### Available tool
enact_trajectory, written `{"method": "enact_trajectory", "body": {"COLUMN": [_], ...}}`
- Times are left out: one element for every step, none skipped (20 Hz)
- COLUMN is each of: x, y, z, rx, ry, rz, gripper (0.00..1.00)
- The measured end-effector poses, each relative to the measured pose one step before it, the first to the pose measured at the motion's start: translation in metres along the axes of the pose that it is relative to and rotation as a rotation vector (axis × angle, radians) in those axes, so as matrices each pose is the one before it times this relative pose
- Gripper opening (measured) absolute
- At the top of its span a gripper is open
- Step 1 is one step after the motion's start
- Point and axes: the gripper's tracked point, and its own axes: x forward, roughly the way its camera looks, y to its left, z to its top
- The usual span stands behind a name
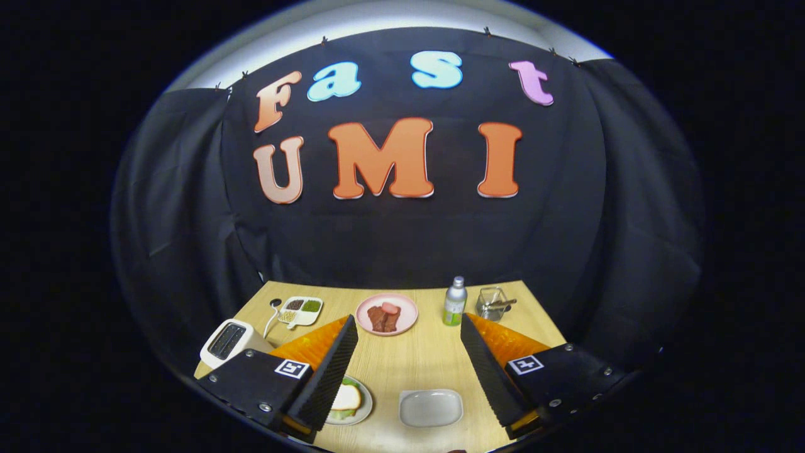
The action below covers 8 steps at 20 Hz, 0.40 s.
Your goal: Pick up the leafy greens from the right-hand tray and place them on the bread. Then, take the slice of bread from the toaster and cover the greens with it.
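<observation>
My gripper [407, 322] hangs open above the wooden table [427, 358], its fingers spread wide with nothing between them. Close to the left finger [327, 371] lies a small plate [363, 408], partly hidden by that finger. On it a slice of bread [347, 397] rests on top of leafy greens [343, 414], whose edge peeks out below the bread. To its right, between the fingers, sits a shallow grey tray [431, 408] with nothing in it. The white toaster [227, 343] stands left of the left finger, and its slots look dark.
Beyond the fingertips sits a pink plate [386, 314] with pieces of meat. A divided condiment dish [300, 311] lies at the back left. A small bottle [455, 302] and a glass container [494, 303] stand at the back right.
</observation>
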Motion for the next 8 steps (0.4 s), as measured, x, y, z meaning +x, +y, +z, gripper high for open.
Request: {"method": "enact_trajectory", "body": {"x": [-0.00521, -0.00520, -0.00632, -0.00495, -0.00366, -0.00314, -0.00242, -0.00166], "y": [-0.00752, -0.00542, -0.00584, -0.00764, -0.00766, -0.00563, -0.00278, -0.00164], "z": [0.00519, 0.00273, 0.00284, 0.00559, 0.00253, 0.00144, 0.00119, -0.00158], "rx": [-0.01196, -0.00458, 0.00398, 0.00597, 0.00783, 0.01064, 0.01009, 0.00764], "ry": [-0.03029, -0.02148, -0.02166, -0.03039, -0.02636, -0.02191, -0.01216, -0.00175], "rz": [-0.01767, -0.01362, -0.01576, -0.01693, -0.01690, -0.01215, -0.00010, 0.00060], "gripper": [0.99, 0.99, 0.99, 0.99, 0.99, 0.99, 0.99, 0.99]}}
